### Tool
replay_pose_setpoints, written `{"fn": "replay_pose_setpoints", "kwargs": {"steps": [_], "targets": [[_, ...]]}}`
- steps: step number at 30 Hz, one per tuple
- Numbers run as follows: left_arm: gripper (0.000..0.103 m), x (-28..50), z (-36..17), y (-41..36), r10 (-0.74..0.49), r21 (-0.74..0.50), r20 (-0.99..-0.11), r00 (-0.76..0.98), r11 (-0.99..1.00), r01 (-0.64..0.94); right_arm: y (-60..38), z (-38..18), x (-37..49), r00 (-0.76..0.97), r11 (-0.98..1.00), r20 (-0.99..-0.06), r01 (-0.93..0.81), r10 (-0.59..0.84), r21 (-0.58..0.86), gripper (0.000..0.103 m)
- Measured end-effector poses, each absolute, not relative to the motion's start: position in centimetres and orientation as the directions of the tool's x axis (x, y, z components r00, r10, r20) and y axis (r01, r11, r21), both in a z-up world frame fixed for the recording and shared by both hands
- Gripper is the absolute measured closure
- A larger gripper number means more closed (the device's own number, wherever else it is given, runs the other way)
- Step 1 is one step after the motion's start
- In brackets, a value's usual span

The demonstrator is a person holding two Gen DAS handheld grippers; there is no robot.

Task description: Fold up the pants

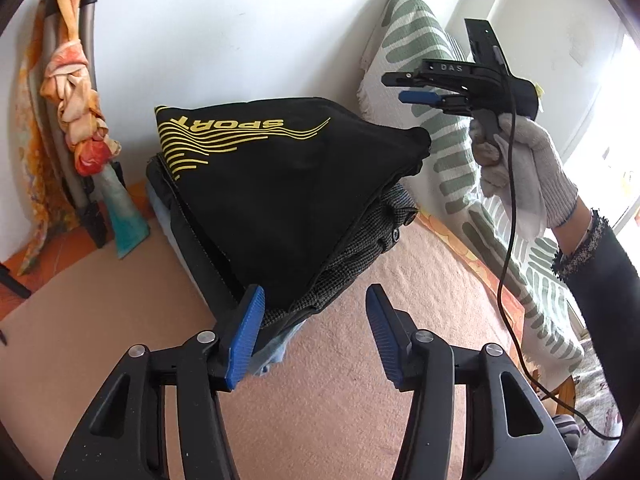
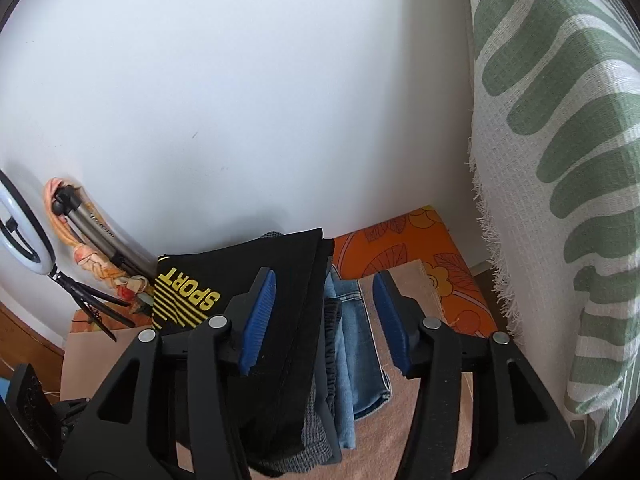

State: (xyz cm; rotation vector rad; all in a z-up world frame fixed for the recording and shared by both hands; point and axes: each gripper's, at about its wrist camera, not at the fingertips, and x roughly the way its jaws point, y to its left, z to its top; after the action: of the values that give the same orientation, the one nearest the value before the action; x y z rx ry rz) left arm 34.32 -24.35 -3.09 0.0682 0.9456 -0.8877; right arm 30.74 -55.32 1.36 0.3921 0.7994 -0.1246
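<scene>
1. The black pants (image 1: 288,184), printed "SPORT" in yellow, lie folded on top of a pile of folded clothes (image 1: 360,240) on the tan mat (image 1: 340,360), near its far edge by the white wall (image 1: 240,20). Grey knit and blue denim pieces show beneath them, so the pile seems to be where finished items go.
2. The left tongs (image 1: 316,332) hover low over the mat at the pile's near corner, pads wide apart and gripping nothing; one pad sits just beside the fabric edge, perhaps to square it.
3. The right tongs (image 2: 324,320) are held up in a gloved hand (image 1: 516,168), over the pile's right side and looking down on it. Their pads stand well apart and hold nothing.
4. With both tools empty and the pants flat, the fold looks finished or nearly so.
5. A green-patterned cover (image 2: 560,160) hangs along the mat's right edge.
</scene>
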Motion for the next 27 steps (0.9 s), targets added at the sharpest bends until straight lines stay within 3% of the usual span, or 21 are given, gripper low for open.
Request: {"fn": "replay_pose_setpoints", "kwargs": {"steps": [6, 14, 19, 27], "targets": [[0.038, 31.8, -1.4, -23.1, -0.645, -0.321, -0.691, 0.326, 0.678, 0.661, -52.3, 3.8, 26.2, 0.719, 0.931, -0.695, 0.251, 0.005, 0.267, 0.029], [0.030, 28.0, 1.8, -20.6, -0.633, -0.289, -0.646, 0.427, 0.720, 0.630, -47.2, 5.6, 20.1, 0.724, 0.956, -0.687, 0.237, -0.057, 0.170, 0.020], [0.022, 25.0, 3.7, -18.5, -0.617, -0.252, -0.608, 0.500, 0.747, 0.616, -43.5, 6.3, 16.6, 0.737, 0.960, -0.669, 0.246, -0.096, 0.132, 0.008], [0.022, 21.2, 5.3, -15.2, -0.591, -0.221, -0.576, 0.565, 0.777, 0.589, -38.1, 7.0, 11.7, 0.751, 0.961, -0.643, 0.264, -0.152, 0.081, 0.006]]}}
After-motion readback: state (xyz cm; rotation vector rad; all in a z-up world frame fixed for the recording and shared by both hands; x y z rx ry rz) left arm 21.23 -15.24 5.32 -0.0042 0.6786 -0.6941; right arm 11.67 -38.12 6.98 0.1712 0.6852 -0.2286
